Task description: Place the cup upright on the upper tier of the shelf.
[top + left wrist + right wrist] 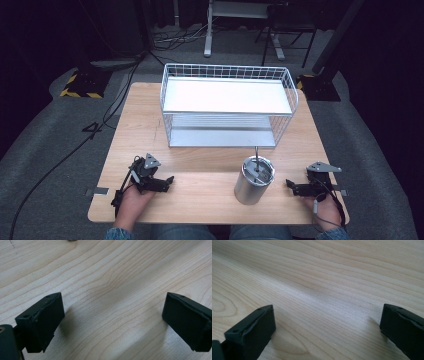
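Grippers rest on the wooden table (200,200): left gripper (112,322) and right gripper (327,332), jaws apart, empty. High view adds steel cup (253,181) between them, wire rack (227,105) behind.

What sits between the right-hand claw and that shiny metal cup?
Nothing visible does. The right gripper rests open on the wooden table beside the metal cup, with bare wood between them. The wire shelf rack stands farther back.

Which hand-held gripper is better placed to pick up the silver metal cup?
Probably right. The right hand-held gripper lies open nearer the silver metal cup, its jaws pointing toward it. The left hand-held gripper, also open, lies farther away across bare wooden table.
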The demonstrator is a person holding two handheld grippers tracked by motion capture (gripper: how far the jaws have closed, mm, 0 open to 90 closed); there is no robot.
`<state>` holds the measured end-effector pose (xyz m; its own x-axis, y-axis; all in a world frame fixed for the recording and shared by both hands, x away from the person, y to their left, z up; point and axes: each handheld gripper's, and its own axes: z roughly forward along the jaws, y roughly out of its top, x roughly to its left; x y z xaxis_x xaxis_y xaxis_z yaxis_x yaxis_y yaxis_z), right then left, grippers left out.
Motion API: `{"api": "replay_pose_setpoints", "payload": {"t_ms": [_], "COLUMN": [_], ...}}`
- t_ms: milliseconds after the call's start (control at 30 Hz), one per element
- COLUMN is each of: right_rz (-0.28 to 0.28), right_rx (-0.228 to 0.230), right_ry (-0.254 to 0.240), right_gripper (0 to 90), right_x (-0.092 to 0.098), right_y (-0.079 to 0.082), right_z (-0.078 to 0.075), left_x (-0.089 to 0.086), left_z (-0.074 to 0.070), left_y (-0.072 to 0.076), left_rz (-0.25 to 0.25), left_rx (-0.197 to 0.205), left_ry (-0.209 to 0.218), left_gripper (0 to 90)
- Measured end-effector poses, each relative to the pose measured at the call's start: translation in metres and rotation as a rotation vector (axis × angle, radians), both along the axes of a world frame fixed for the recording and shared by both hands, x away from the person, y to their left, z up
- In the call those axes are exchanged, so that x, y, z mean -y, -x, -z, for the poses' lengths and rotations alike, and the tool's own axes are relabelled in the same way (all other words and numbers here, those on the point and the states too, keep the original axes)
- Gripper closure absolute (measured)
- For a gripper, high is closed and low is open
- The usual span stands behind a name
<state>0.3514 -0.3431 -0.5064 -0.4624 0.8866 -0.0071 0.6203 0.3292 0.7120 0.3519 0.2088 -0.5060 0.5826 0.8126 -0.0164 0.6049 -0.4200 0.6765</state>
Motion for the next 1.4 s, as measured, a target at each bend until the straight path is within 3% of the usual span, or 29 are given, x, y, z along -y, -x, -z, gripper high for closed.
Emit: {"api": "replay_pose_setpoints", "payload": {"t_ms": [400,467,567,600,767,800,933,1400], "right_rz": [0.005,0.003,0.001,-0.012,-0.032,-0.043,-0.061,-0.147], "right_rx": [-0.016,-0.043,-0.033,-0.015,-0.005,0.010,0.038,0.084], "right_ry": [0.004,-0.011,-0.023,-0.024,-0.032,-0.035,-0.049,-0.113], "right_gripper": [1.2,1.6,1.8,2.0,2.8,3.0,3.3,5.2], "right_x": [0.000,0.001,0.000,-0.002,-0.003,-0.003,-0.003,-0.010], "right_y": [0.001,0.000,0.002,0.005,0.012,0.018,0.027,0.057], "right_z": [-0.002,-0.006,-0.013,-0.023,-0.038,-0.048,-0.063,-0.101], "left_x": [0.000,0.000,0.000,0.000,0.000,0.000,0.000,0.000], "left_z": [0.000,0.000,0.000,0.000,0.000,0.000,0.000,0.000], "left_y": [0.002,0.002,0.002,0.001,0.001,0.000,0.000,-0.001], "left_rz": [-0.005,-0.005,-0.005,-0.005,0.000,0.002,-0.003,-0.002], "left_rx": [-0.004,-0.004,-0.005,-0.005,-0.002,0.000,-0.003,0.001], "left_ry": [0.003,0.003,0.004,0.003,-0.001,-0.003,0.004,-0.001], "left_gripper": [4.8,4.9,4.8,4.8,4.7,4.8,4.8,4.7]}}
